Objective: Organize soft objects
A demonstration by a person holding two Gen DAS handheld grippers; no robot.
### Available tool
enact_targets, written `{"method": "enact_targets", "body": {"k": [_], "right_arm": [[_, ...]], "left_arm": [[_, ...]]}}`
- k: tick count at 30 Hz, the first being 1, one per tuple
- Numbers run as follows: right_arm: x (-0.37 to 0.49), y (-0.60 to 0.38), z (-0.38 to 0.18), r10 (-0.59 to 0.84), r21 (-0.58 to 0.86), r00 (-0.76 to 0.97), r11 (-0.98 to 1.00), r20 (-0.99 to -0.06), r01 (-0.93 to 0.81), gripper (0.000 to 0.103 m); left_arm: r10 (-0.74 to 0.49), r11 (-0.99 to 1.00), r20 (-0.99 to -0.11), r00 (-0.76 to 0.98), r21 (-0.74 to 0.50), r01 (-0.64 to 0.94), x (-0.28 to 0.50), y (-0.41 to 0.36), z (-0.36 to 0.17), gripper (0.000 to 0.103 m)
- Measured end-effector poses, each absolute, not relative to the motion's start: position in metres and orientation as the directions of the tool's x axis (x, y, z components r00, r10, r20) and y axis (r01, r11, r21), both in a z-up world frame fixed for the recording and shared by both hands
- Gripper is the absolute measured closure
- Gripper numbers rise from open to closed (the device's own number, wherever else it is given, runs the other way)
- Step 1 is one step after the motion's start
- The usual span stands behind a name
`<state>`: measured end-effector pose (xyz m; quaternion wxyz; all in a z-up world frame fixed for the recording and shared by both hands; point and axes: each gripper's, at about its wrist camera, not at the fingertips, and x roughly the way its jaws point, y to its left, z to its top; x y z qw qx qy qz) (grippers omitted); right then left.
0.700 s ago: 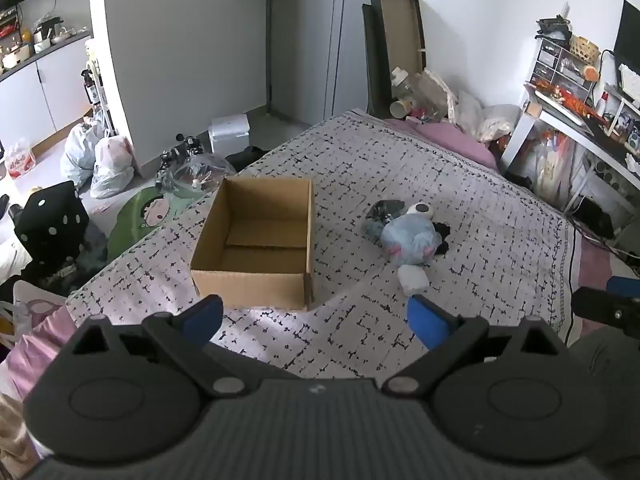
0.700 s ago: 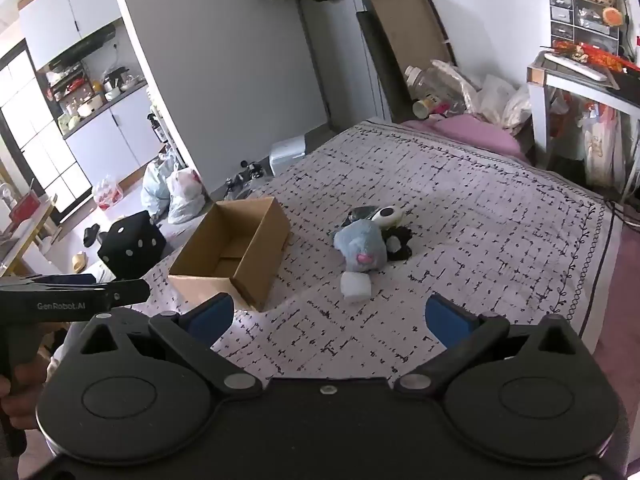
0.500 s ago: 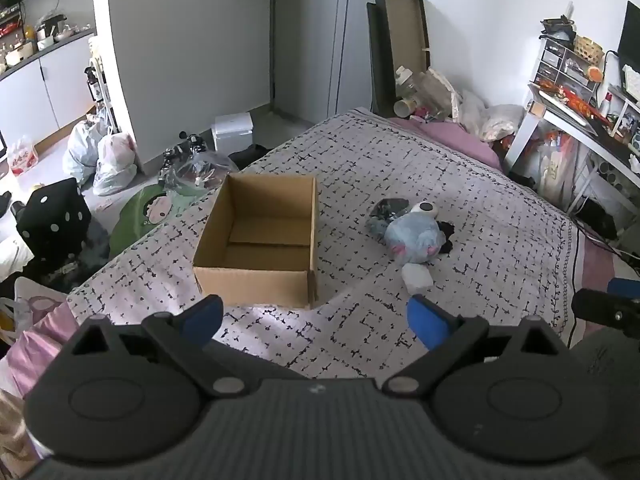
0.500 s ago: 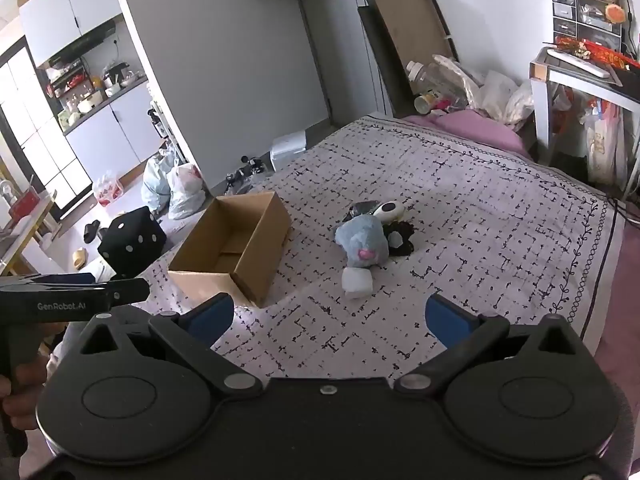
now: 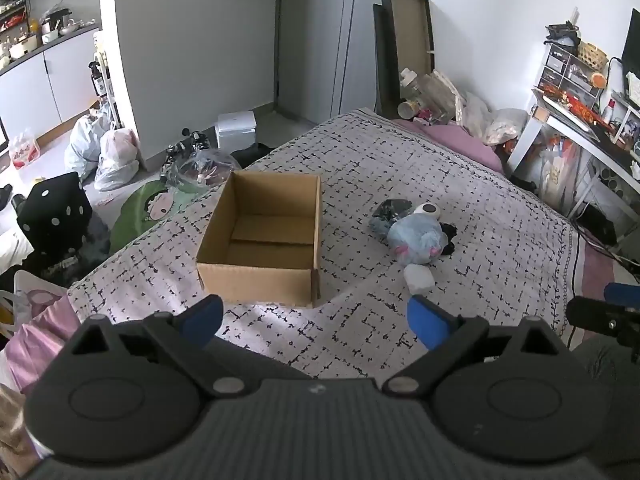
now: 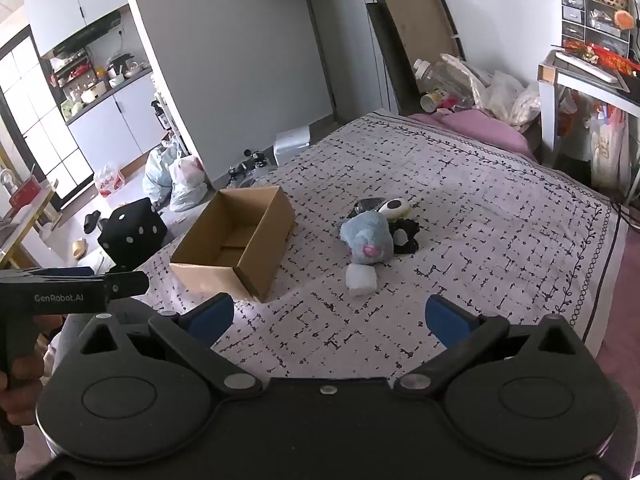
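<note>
Bed: plush pile well beyond spread right tool.

L gripper & R gripper: both held level, fingers spread wide, nothing between.

Plain brown corrugated cardboard box. Bedspread: pale lilac-white, broken black dash grid, black vine border along its edges. Pale blue plush toy with pink patches. White soft lump just beside it. Black cube cushion, white dots. Blue fingertips on black gripper bodies.
</note>
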<state>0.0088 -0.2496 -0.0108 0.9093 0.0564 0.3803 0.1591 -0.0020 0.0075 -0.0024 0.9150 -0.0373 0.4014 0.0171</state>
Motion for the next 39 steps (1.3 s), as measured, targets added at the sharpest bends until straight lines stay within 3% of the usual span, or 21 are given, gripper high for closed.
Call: {"method": "enact_targets", "body": {"k": [39], "right_arm": [[0.0058, -0.2458, -0.008, 0.293, 0.19, 0.685, 0.956, -0.667, -0.224, 0.0]], "left_arm": [[-0.022, 0.995, -0.727, 0.686, -0.085, -0.059, -0.0022, 0.0113, 0.0008, 0.005]]}}
